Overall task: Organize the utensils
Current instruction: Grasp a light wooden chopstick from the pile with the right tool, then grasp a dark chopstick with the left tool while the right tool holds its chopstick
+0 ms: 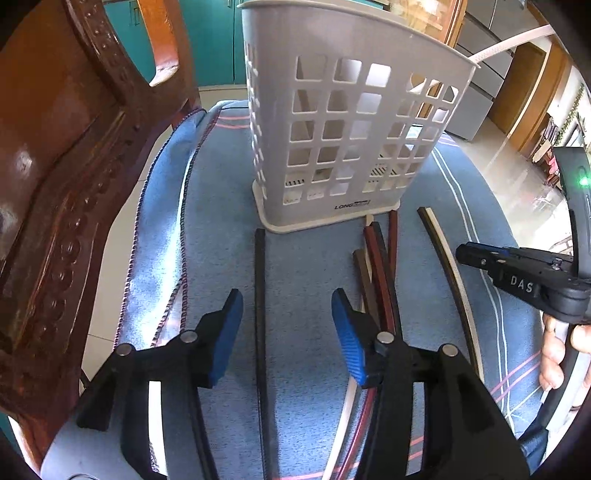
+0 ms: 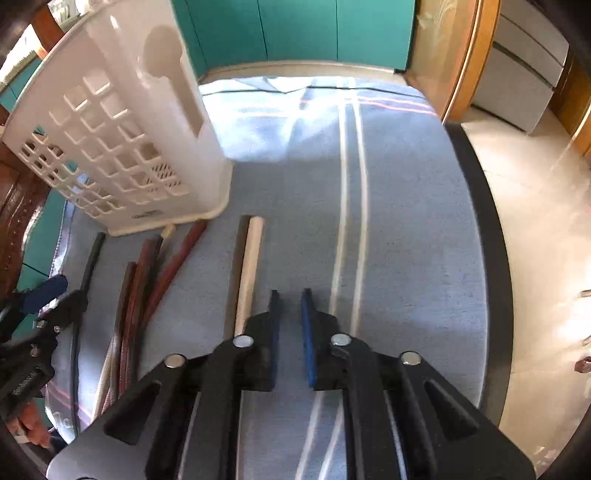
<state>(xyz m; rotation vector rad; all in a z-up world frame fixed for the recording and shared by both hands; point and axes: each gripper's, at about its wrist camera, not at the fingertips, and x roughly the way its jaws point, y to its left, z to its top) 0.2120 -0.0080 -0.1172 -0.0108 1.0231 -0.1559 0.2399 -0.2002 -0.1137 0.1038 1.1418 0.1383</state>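
A white perforated utensil holder (image 1: 347, 122) stands upright on a blue cloth; it also shows in the right wrist view (image 2: 122, 140). Several chopsticks lie in front of it: a single black one (image 1: 260, 295), a red-brown and black bunch (image 1: 376, 273) (image 2: 147, 280), and a black and cream pair (image 1: 447, 266) (image 2: 251, 266). My left gripper (image 1: 287, 306) is open, its fingers straddling the single black chopstick above the cloth. My right gripper (image 2: 290, 295) is open only a narrow gap and empty, just right of the cream chopstick; it appears at the right of the left wrist view (image 1: 469, 254).
A carved wooden chair (image 1: 62, 184) stands close on the left. The blue striped cloth (image 2: 406, 221) covers a round table with a dark rim (image 2: 491, 240). Teal cabinets (image 2: 295, 33) are behind, a tiled floor to the right.
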